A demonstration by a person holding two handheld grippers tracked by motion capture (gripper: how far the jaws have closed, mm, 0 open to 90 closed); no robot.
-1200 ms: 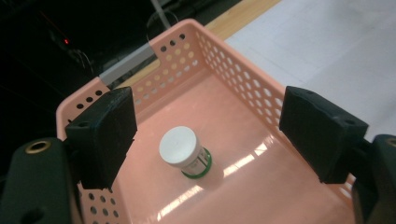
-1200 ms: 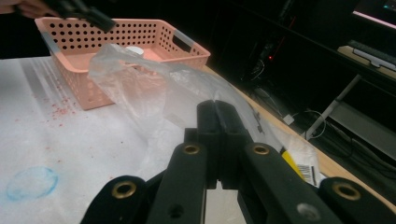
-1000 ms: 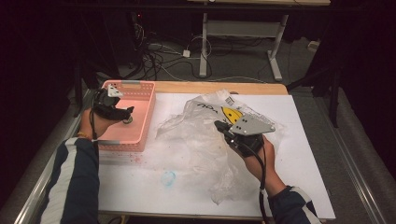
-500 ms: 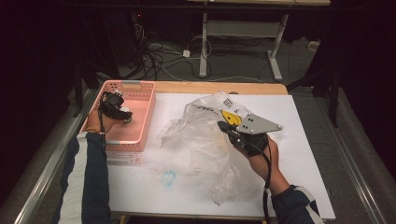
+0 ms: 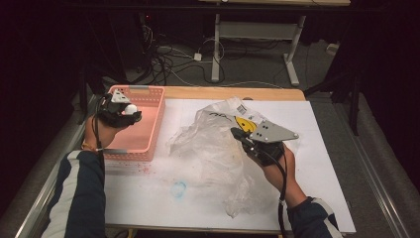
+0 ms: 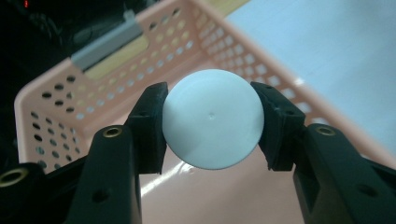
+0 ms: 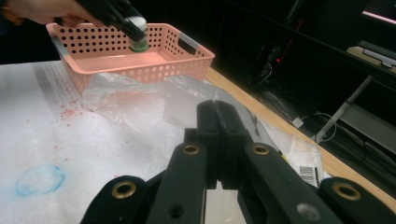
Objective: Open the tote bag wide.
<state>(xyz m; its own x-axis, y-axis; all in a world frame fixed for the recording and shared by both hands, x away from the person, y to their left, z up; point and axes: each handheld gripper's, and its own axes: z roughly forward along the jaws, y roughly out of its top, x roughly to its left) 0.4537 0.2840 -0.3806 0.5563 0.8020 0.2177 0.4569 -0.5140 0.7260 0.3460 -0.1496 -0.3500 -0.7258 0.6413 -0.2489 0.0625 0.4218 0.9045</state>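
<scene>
Between the black pads of the left gripper sits a white ball — both pads press on its sides, the jaws having just closed in on it. Beneath and beyond the gripper lies the pink perforated basket, its floor showing under the ball, so the ball hangs clear above the basket's inside. In the high view the left gripper stands over the basket's left half.

The right gripper has its jaws pressed flat together, with the crumpled clear plastic bag spread on the table just ahead of its tips — probably pinching the film, though no sheet can be made out between the pads. The high view has this gripper at the bag's right side.
</scene>
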